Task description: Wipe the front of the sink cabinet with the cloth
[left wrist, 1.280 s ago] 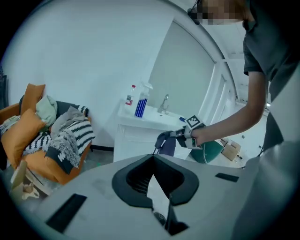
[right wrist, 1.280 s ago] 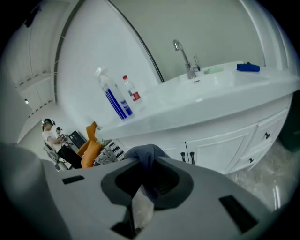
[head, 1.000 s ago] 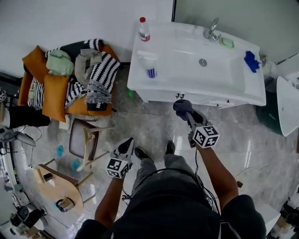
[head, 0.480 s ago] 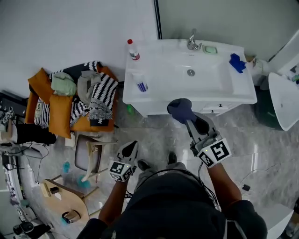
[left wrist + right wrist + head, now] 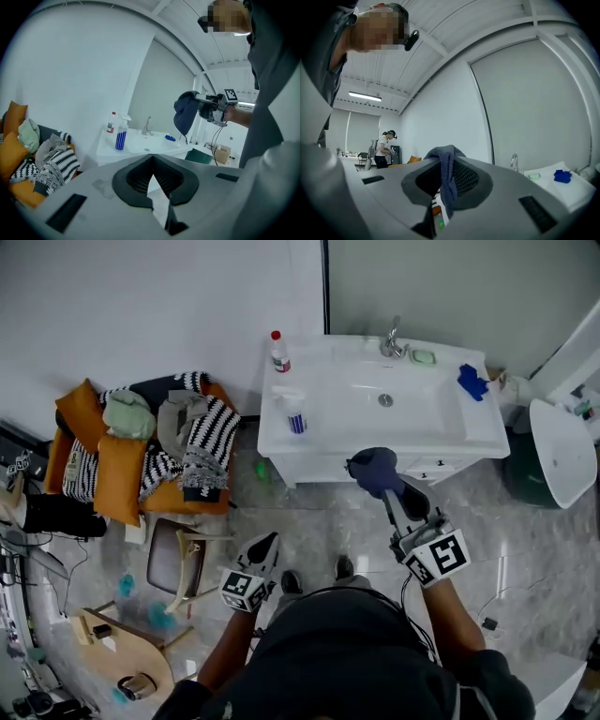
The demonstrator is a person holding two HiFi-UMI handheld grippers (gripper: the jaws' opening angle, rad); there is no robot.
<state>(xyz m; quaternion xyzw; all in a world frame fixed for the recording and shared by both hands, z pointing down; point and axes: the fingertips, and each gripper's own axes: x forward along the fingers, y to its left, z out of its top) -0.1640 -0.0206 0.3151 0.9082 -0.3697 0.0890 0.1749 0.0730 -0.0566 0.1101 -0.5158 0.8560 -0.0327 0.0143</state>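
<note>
While the right hand-held gripper [image 5: 382,486] reaches toward the sink cabinet [image 5: 314,467], its two jaws are clamped on one dark blue-grey cloth [image 5: 375,469]. The cloth bunches over the jaw tips and lies against the line of the cabinet's front in the head view; whether it touches the front cannot be told. In the right gripper view the same cloth [image 5: 449,183] drapes down between the jaws.

The left hand-held gripper [image 5: 266,543] is lower and to the left of the right one, well apart from the cabinet. Its jaws are together at the tips with nothing between them.

Beyond the right hand-held gripper, five things stand on the white sink surface [image 5: 487,439]: one red-capped bottle [image 5: 279,352], one blue-striped spray bottle [image 5: 295,414], one faucet [image 5: 392,338], one green soap dish [image 5: 423,356] and one small blue object [image 5: 472,382]. Left of the left hand-held gripper, one pile of orange cushions [image 5: 108,460] and striped clothes lies on the floor.
</note>
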